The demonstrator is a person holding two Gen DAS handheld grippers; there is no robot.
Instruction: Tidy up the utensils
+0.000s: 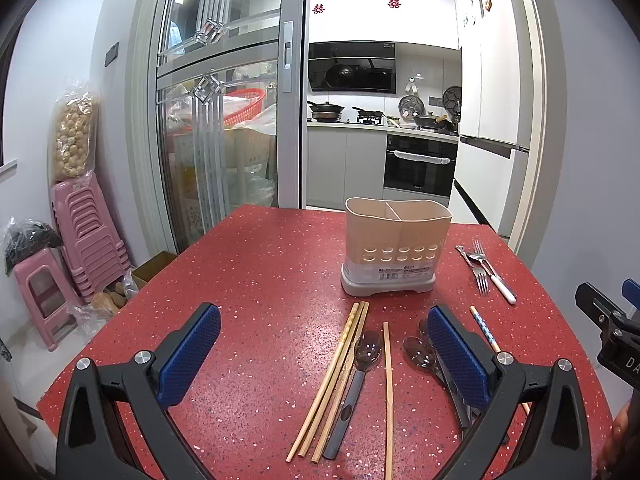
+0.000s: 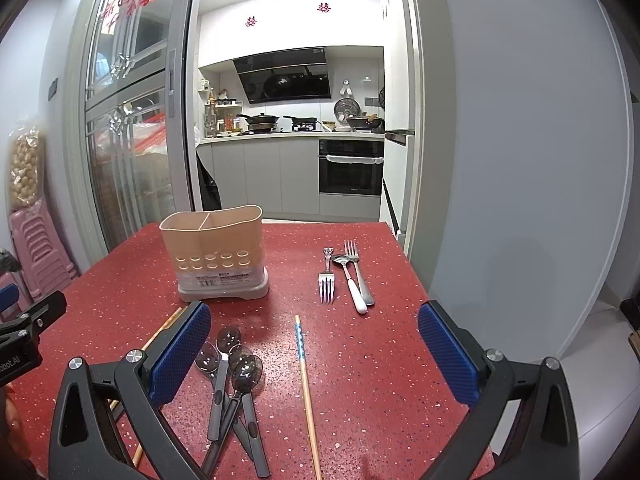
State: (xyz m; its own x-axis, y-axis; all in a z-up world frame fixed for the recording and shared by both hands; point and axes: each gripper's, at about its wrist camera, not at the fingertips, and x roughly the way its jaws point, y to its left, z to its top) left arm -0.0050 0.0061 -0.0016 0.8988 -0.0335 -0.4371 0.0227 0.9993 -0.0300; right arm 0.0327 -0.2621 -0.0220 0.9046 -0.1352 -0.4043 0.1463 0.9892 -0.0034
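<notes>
1. toward the far edge of the red speckled tabletop point(image 1: 260, 264) stands a beige utensil holder point(image 1: 394, 240) on a grey base, upright, its top split by a divider into two compartments; nothing shows above its rim
2. near the right edge, well apart from the holder, lies a small group of metal cutlery: two forks point(image 2: 327, 280) and a white-handled spoon point(image 2: 351, 280); one fork lies apart with its tines toward the near edge, while the other fork and the spoon touch each other
3. near the middle of the tabletop, just in front of the holder, lie three wooden chopsticks point(image 1: 334, 372) side by side, and a single wooden chopstick point(image 1: 387, 392) a little to their right; a grey-handled clear spoon point(image 1: 358, 376) lies between them
4. closer to the near edge, a cluster of clear-bowled spoons with grey handles point(image 2: 234, 384) lies crossed over one another; beside them, toward the right edge, lies a blue-patterned chopstick point(image 2: 306, 384), alone
5. the left gripper point(image 1: 324, 354) hovers above the near part of the tabletop, its blue pads point(image 1: 188, 354) spread wide, gripping nothing
6. the right gripper point(image 2: 314, 354) hangs likewise over the near edge, pads wide apart, gripping nothing; the blue-patterned chopstick lies on the tabletop between its fingers
</notes>
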